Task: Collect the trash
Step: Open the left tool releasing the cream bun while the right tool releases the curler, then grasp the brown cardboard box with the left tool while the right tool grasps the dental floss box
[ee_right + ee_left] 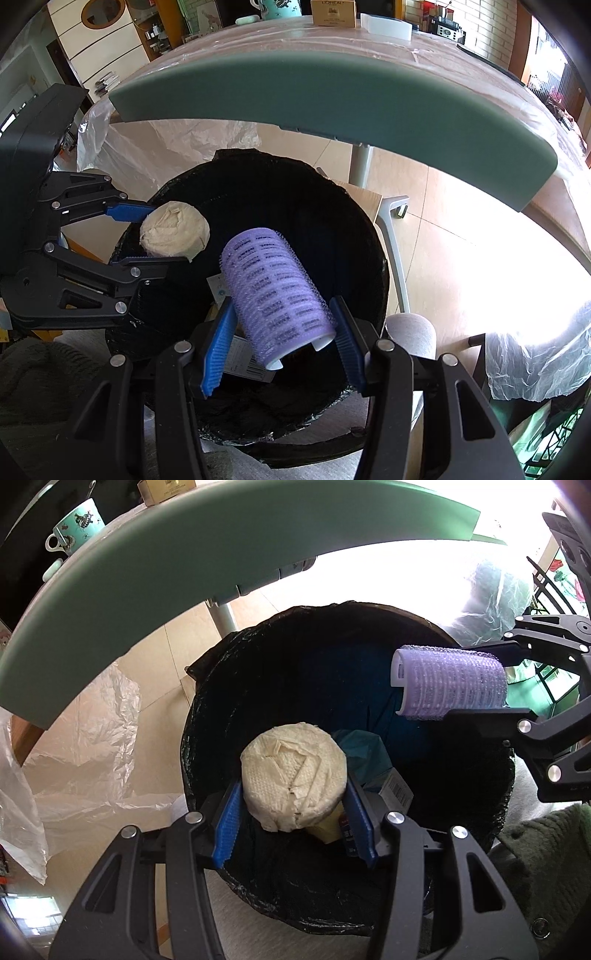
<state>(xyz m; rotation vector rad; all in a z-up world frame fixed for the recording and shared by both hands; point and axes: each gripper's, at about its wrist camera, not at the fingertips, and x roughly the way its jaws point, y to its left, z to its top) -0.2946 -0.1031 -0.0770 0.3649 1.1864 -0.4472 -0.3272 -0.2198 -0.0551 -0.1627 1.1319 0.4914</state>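
My left gripper (293,823) is shut on a cream wad of tissue paper (293,781) and holds it over the black-lined trash bin (229,653). My right gripper (282,350) is shut on a purple hair roller (275,295) and holds it over the same bin (373,236). The right gripper and roller (448,683) also show in the left wrist view at the bin's right rim. The left gripper with the tissue (173,232) shows in the right wrist view at the bin's left rim. Blue wrapping and a barcoded box (397,788) lie inside the bin.
A green-edged table (332,96) overhangs the bin, with a teal cup (75,524), a L'Oreal box (334,13) and a white box (386,26) on top. Clear plastic sheeting (81,746) hangs at the left. A grey table leg (360,166) stands behind the bin.
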